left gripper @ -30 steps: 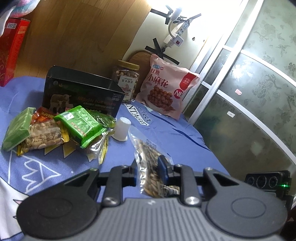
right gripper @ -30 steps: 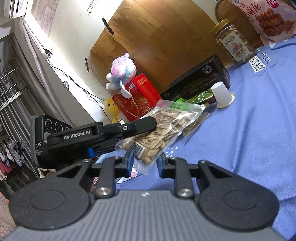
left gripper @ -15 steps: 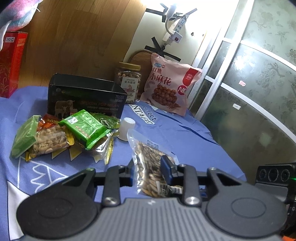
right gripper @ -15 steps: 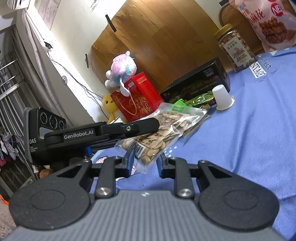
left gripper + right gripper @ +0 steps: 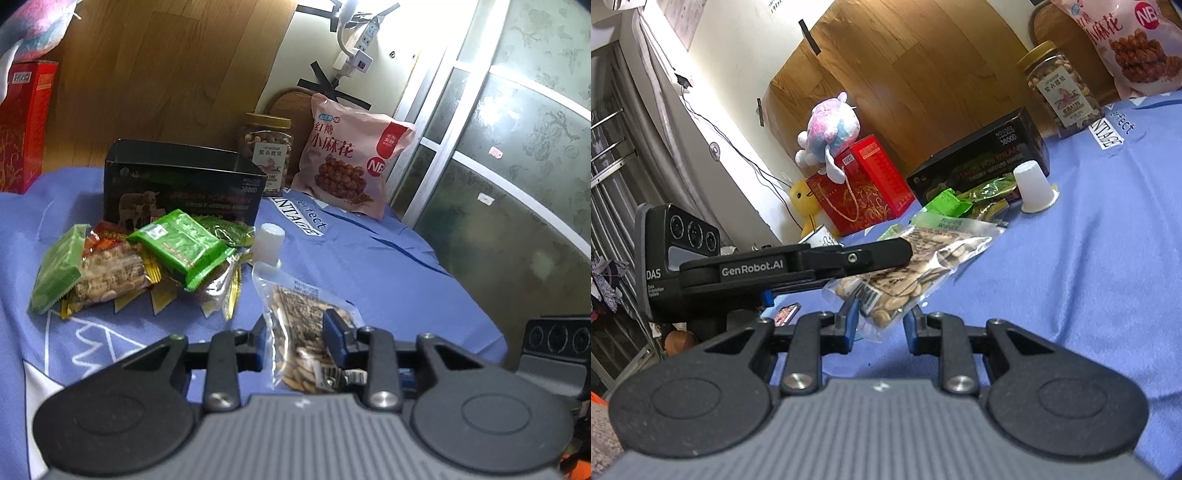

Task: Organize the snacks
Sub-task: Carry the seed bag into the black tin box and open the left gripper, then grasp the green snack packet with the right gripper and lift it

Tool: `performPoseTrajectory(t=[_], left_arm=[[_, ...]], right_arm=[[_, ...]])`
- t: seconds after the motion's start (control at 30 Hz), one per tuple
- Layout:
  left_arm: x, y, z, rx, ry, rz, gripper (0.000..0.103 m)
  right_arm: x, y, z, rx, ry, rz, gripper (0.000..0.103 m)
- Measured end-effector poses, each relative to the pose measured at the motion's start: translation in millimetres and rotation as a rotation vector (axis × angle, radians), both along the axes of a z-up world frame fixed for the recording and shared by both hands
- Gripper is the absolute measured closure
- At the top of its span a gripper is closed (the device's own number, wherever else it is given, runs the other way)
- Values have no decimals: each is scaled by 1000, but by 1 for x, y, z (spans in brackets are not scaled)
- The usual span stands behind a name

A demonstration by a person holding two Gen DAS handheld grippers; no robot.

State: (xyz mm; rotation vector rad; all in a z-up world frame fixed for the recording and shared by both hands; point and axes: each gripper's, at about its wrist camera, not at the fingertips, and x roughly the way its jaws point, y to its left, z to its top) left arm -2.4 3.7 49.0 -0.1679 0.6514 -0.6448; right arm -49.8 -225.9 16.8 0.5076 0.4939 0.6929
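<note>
A clear bag of seeds is held above the blue cloth, and both grippers meet at it. My left gripper is shut on one end of the bag. In the right wrist view the same bag lies between my right gripper jaws, which stand slightly apart around its corner; contact is unclear. The left gripper's black body crosses that view. A pile of green and orange snack packets lies left, in front of an open black box.
A white cup stands upside down by the pile. A nut jar and a pink snack bag stand at the back. A red box with a plush toy is far left. The table ends at the right.
Both grippers with the seed bag have drawn back a little from the snack pile and risen slightly. The grip on the bag looks the same.
</note>
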Motion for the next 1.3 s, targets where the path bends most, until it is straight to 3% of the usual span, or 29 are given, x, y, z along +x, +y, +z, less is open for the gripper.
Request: performPoseTrajectory(t=[0.3,0.4,0.6,0.73,0.8,0.83,0.87,0.93,1.07,1.3], left_arm=[[65,-7,30,16,-38,30,68],[105,-10,43,38,-65,64,67],[198,-13,66,61,-105,142,66],[256,-26,52,165,-28,178,64],[273,-30,38,213,41,165,63],[278,-32,32,237,60,170,59],[281,-32,28,257,65,180,48],[278,-31,24,281,44,203,44],[258,-24,34,304,-28,220,43],[200,21,69,239,-90,247,43]], right_arm=[[56,2,33,-55,-17,-19,74],[96,7,47,-90,-30,-27,74],[195,9,65,-67,-33,-48,74],[245,19,61,-93,67,-111,73],[259,32,56,-204,118,-173,70],[261,38,53,-270,134,-209,67],[260,43,52,-340,139,-255,56],[250,45,52,-400,119,-304,50],[208,33,62,-358,21,-389,39],[150,21,62,-264,-8,-400,39]])
